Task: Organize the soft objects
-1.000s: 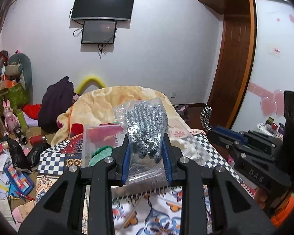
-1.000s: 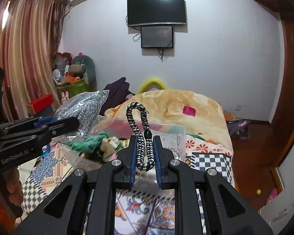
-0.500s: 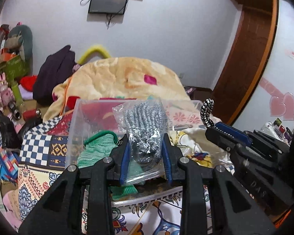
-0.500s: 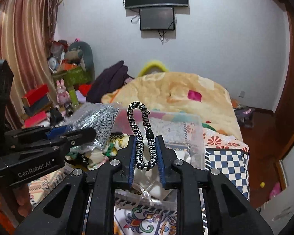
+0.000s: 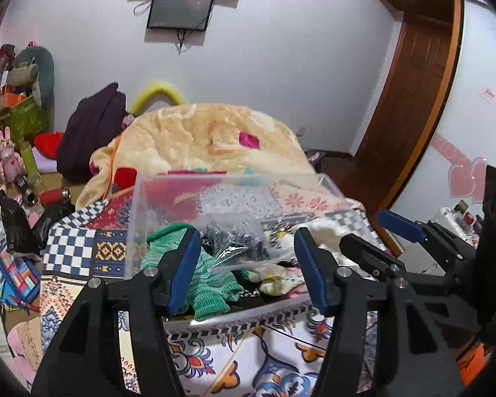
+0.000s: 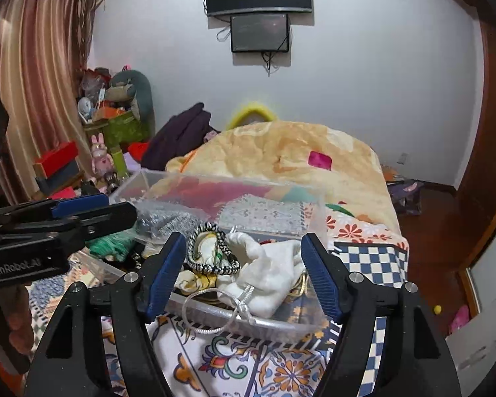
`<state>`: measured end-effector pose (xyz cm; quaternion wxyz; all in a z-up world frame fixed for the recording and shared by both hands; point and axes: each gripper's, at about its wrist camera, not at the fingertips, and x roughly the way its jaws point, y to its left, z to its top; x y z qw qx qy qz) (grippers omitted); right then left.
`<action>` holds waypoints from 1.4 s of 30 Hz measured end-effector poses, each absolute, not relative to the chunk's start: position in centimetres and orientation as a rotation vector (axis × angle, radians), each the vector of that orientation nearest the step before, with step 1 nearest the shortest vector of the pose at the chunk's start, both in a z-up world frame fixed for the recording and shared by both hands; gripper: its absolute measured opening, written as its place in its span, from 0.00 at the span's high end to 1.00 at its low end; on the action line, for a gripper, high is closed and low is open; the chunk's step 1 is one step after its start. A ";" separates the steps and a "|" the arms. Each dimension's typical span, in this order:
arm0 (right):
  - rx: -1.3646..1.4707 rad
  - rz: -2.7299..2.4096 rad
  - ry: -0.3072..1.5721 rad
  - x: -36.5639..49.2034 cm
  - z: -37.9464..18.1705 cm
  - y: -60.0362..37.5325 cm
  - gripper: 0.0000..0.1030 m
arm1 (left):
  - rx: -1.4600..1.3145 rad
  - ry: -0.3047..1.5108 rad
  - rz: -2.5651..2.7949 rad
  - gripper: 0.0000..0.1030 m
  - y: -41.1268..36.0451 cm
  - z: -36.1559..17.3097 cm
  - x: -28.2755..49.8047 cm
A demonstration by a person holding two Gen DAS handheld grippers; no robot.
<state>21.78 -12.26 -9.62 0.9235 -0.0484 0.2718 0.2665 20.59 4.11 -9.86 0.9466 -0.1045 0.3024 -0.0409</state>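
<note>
Left gripper (image 5: 248, 264) hangs with jaws spread wide over the clear bin (image 5: 139, 218); the bagged gloves (image 5: 238, 241) lie inside beside a green knit (image 5: 198, 271). Its slick plastic could slide off that heap.

Right gripper (image 6: 244, 271) is likewise released, the braided cord (image 6: 211, 254) resting on a white cloth (image 6: 268, 274). A white string (image 6: 215, 311) draped over the rim may snag a finger on withdrawal.
</note>
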 end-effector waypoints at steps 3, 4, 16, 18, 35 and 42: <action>-0.074 0.561 0.527 20.9 -8.2 -13.3 0.33 | -0.205 0.559 -0.091 0.43 4.2 -7.8 18.6; -0.065 0.565 0.512 20.4 -7.5 -13.7 0.33 | -0.199 0.543 -0.091 0.43 4.2 -7.3 18.1; -0.003 0.580 0.294 13.1 0.1 -17.0 0.20 | -0.093 0.273 -0.059 0.13 1.8 0.4 7.6; 0.003 0.580 0.268 12.0 0.8 -17.5 0.18 | -0.096 0.235 -0.048 0.05 1.8 1.1 6.2; 0.023 0.591 0.184 8.5 1.4 -18.8 0.00 | -0.051 0.163 -0.040 0.01 0.7 3.0 1.9; 0.019 0.590 0.192 8.2 0.9 -18.7 0.00 | -0.040 0.177 -0.048 0.01 0.0 2.5 2.0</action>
